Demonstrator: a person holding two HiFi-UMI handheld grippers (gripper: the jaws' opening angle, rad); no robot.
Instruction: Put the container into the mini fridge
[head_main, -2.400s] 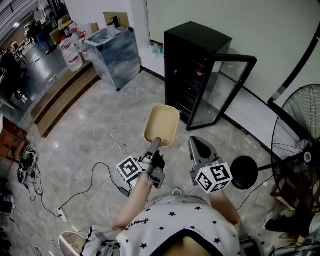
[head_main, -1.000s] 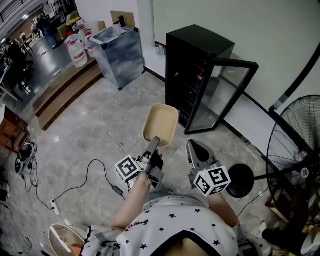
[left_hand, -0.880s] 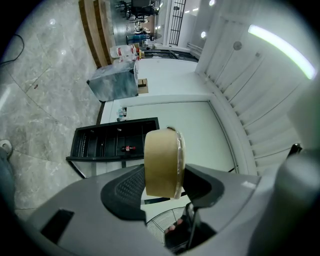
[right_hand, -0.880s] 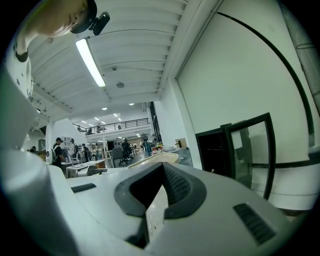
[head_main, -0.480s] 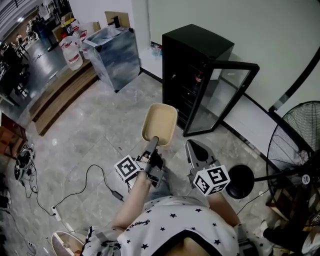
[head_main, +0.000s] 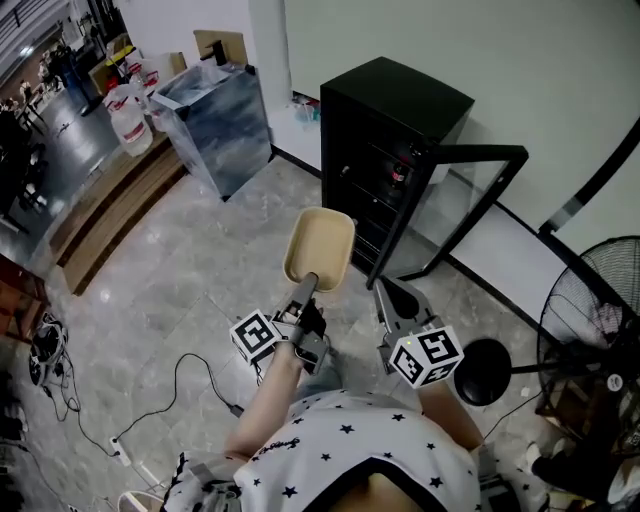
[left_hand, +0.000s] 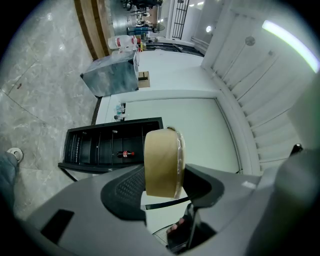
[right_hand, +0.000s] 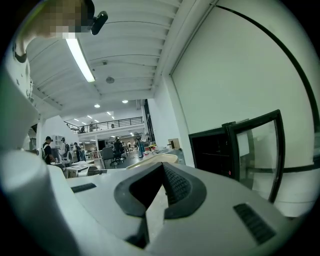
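In the head view the beige oval container (head_main: 320, 248) is held out level over the floor. My left gripper (head_main: 308, 284) is shut on its near rim. In the left gripper view the container (left_hand: 164, 160) stands edge-on between the two dark pads, with my left gripper (left_hand: 165, 184) clamped on it. The black mini fridge (head_main: 392, 140) stands just beyond, its glass door (head_main: 470, 210) swung open to the right; a cola bottle (left_hand: 123, 154) lies on a shelf inside. My right gripper (head_main: 393, 298) is beside the container, shut and holding nothing, and in its own view (right_hand: 162, 169) the tips meet.
A standing fan (head_main: 600, 300) and its round base (head_main: 483, 358) are at the right. A foil-wrapped box (head_main: 215, 110), water jugs (head_main: 125, 110) and a wooden step (head_main: 110, 200) lie at the far left. A cable (head_main: 190, 380) runs over the marble floor behind my left arm.
Both grippers and the container have moved closer to the open fridge, which now looks nearer in the head view. The grip on the container is unchanged.
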